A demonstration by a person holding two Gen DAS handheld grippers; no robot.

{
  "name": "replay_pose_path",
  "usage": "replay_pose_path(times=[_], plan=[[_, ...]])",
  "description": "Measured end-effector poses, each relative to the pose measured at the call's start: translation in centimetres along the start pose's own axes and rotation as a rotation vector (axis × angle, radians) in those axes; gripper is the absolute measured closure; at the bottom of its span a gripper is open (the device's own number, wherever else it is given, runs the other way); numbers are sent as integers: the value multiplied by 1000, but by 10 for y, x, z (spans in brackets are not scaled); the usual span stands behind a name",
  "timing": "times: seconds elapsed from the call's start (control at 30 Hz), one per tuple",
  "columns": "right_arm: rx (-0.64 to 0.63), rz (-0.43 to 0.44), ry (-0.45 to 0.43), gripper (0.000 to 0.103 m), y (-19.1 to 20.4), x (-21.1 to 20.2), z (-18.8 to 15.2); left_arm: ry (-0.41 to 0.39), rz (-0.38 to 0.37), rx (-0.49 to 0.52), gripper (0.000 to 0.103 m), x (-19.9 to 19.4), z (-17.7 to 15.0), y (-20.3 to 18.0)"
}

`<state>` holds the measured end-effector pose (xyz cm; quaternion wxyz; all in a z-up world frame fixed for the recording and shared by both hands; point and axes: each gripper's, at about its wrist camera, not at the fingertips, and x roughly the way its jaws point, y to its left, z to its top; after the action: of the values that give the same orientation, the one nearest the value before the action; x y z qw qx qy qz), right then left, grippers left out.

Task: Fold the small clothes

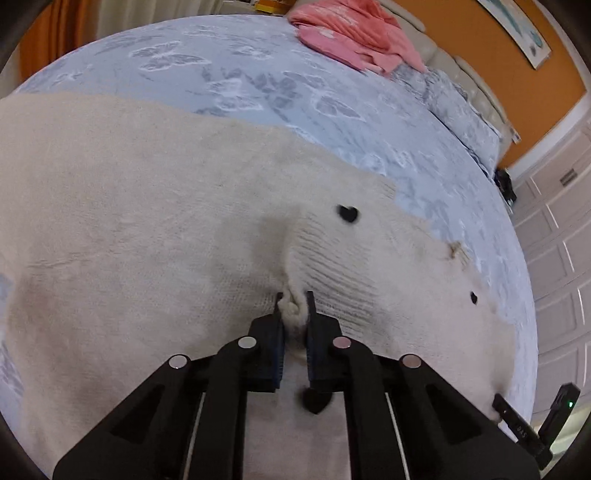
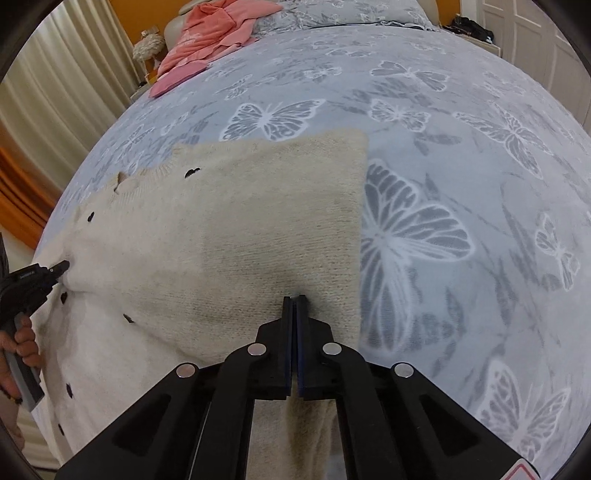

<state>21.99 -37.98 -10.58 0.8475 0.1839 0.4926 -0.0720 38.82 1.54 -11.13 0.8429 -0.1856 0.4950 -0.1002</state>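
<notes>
A cream knitted cardigan [image 1: 140, 206] with black heart buttons [image 1: 348, 213] lies partly folded on the bed. My left gripper [image 1: 294, 297] is shut on a bunched fold of the cardigan near its button edge. It also shows in the right wrist view [image 2: 61, 266] at the far left, held by a hand. In the right wrist view the cardigan [image 2: 236, 206] fills the middle. My right gripper [image 2: 294, 298] is shut on the cardigan's near edge, with knit hanging below the jaws. It also shows in the left wrist view at the lower right [image 1: 496, 400].
The bed [image 2: 461, 155] has a grey-blue butterfly cover. A pile of pink clothes [image 2: 207, 33] lies at the far end near the pillows [image 1: 454, 99]; it also shows in the left wrist view [image 1: 354, 33]. White closet doors [image 1: 554, 236] stand on the right, curtains [image 2: 55, 96] on the left.
</notes>
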Motion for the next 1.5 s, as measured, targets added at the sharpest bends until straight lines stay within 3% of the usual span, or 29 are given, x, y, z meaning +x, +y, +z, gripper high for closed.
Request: replay_pose_path(times=[0.1,0.23,0.27,0.3,0.33,0.5,0.57,0.63,0.67,0.7,0.87,1.03,1.1,1.13,1.17,1.2,1.23,1.3,1.37,1.43,1.5], plan=[[63,50,-18,102,-1,-15,0,-39,20,-49,97,-13,0,16],[13,33,-64,94,11,-31,-9,-37,20,-38,97,-12,-7,25],[-3,29,-46,95,12,-24,-13,-43,21,-29,97,-11,-9,24],[-25,-10,-20,103,12,-14,-16,-43,24,-21,96,-10,-9,22],[-42,-33,-13,103,9,-6,-18,-43,26,-19,96,-9,-9,22],[104,34,-21,103,-8,-21,-9,-71,-13,-68,93,-22,-10,34],[76,29,-64,91,2,-45,-9,-139,-60,-132,92,-49,-11,48],[46,28,-95,89,9,-66,-15,-232,-39,-187,61,-84,-8,75],[41,31,-98,85,11,-74,-19,-266,3,-231,30,-98,-3,94],[41,32,-97,80,11,-80,-24,-302,35,-280,23,-110,0,114],[58,30,-59,78,16,-96,-60,-393,194,-587,22,-143,41,249],[58,19,27,77,26,-91,-93,-383,267,-851,23,-131,71,338],[63,18,57,77,32,-89,-103,-393,306,-837,24,-128,80,341],[68,20,68,76,33,-89,-107,-389,337,-815,28,-127,86,339],[73,16,77,74,34,-90,-109,-361,376,-769,51,-123,95,335],[74,14,83,67,36,-90,-111,-331,370,-721,95,-119,101,333],[71,8,83,64,38,-91,-112,-304,349,-696,95,-117,108,328],[61,-2,76,62,39,-94,-113,-386,314,-675,95,-131,112,313],[65,4,69,62,40,-96,-111,-455,250,-587,96,-148,127,277],[71,17,53,62,40,-100,-108,-492,192,-455,96,-163,139,229],[74,29,36,62,42,-104,-105,-542,112,-239,96,-187,141,152]])
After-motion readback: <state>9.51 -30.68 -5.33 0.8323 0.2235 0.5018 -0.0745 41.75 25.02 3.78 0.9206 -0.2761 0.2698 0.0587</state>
